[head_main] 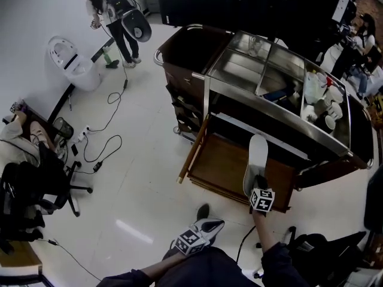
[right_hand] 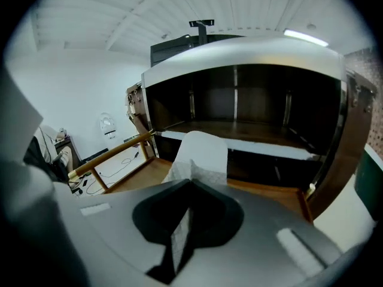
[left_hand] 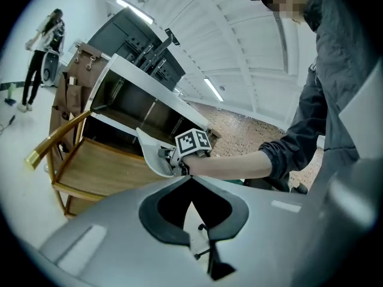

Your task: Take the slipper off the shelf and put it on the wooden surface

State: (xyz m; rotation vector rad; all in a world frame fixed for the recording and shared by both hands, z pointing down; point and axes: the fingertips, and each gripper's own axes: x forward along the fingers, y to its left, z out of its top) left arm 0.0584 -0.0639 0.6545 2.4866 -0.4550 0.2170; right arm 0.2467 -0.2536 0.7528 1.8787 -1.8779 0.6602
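The slipper is over the wooden surface, which juts out on the near side of the shelf. The slipper's near end sits between the right gripper's jaws. The left gripper is nearer and to the left, above the floor. A toilet stands far left.

One slipper; two grippers, the left gripper and the right gripper; one serving cart; one toilet; three other people.

We are wearing dark sleeves; our left tongs and right tongs are showing smooth grey shells, each carrying 1 black-and-white marker cube.
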